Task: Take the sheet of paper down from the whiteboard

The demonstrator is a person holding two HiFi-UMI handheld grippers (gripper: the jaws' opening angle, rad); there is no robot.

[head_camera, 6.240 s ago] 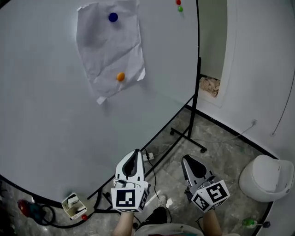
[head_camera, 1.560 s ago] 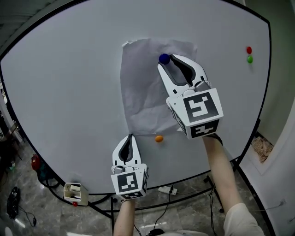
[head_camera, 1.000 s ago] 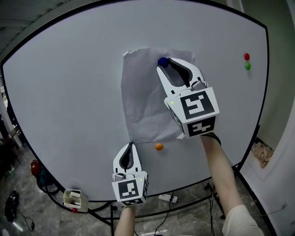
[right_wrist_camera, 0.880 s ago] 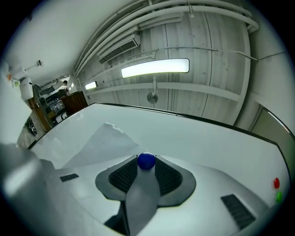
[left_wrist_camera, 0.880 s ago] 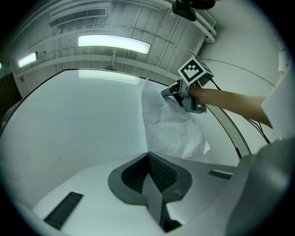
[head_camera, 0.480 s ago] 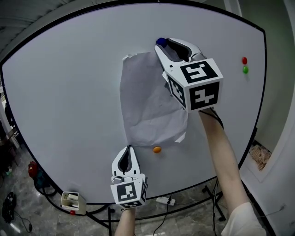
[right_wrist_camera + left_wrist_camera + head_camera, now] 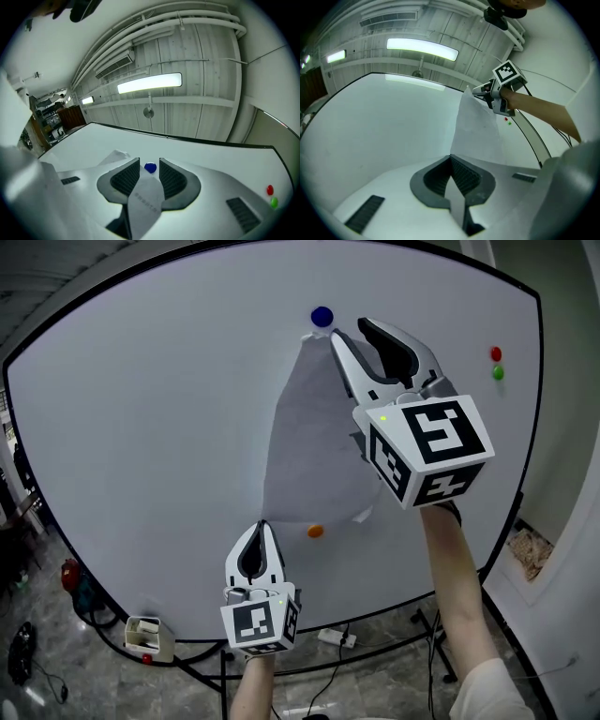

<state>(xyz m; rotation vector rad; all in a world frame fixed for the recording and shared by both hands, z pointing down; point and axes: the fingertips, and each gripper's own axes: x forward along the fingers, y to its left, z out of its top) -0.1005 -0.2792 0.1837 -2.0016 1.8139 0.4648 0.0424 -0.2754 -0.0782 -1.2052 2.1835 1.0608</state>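
A crumpled white sheet of paper (image 7: 314,446) hangs loose in front of the whiteboard (image 7: 141,427); its narrow top lies just under the blue magnet (image 7: 322,316), which sits on bare board. My left gripper (image 7: 261,526) is shut on the sheet's lower left corner. In the left gripper view the sheet (image 7: 476,131) rises from the shut left gripper (image 7: 451,158). My right gripper (image 7: 356,332) stands open just right of the sheet's top, a little below the magnet. In the right gripper view the blue magnet (image 7: 150,168) shows beyond the right gripper (image 7: 149,161), and a fold of the sheet (image 7: 112,156) lies at its left.
An orange magnet (image 7: 315,532) sits on the board just below the sheet's lower edge. A red magnet (image 7: 495,353) and a green magnet (image 7: 497,372) are at the board's right edge. A small box (image 7: 148,637) and cables lie by the board's feet.
My right gripper lifted the blue magnet off the sheet's top, left it higher on the board and opened. The sheet's top came away and narrowed. The left gripper kept its hold.
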